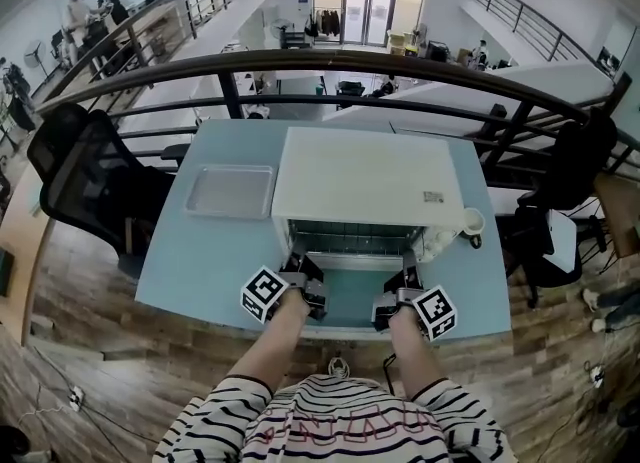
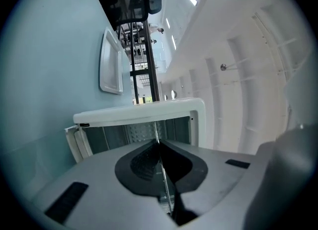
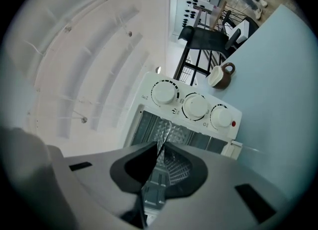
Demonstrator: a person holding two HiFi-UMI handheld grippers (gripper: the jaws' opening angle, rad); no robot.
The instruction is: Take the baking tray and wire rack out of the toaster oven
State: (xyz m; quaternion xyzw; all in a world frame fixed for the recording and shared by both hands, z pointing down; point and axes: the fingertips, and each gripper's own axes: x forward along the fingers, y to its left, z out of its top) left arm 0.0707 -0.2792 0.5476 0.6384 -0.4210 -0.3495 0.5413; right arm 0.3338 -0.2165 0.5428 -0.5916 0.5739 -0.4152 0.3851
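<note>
**Wire rack gripped by both tongs, baking tray out on the bench**

The toaster oven stands on the bench with its front open. The left tongs and the right tongs reach level into the oven's mouth. Each is closed down on a thin front wire of the wire rack, which sits at that mouth. The baking tray lies flat just left of the oven. A mug stands by the oven's right front corner.

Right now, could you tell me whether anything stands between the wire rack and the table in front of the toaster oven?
Nothing visible does. The door is down; the left gripper and right gripper are shut on the wire rack. The baking tray and mug sit beside the toaster oven, off that path.
</note>
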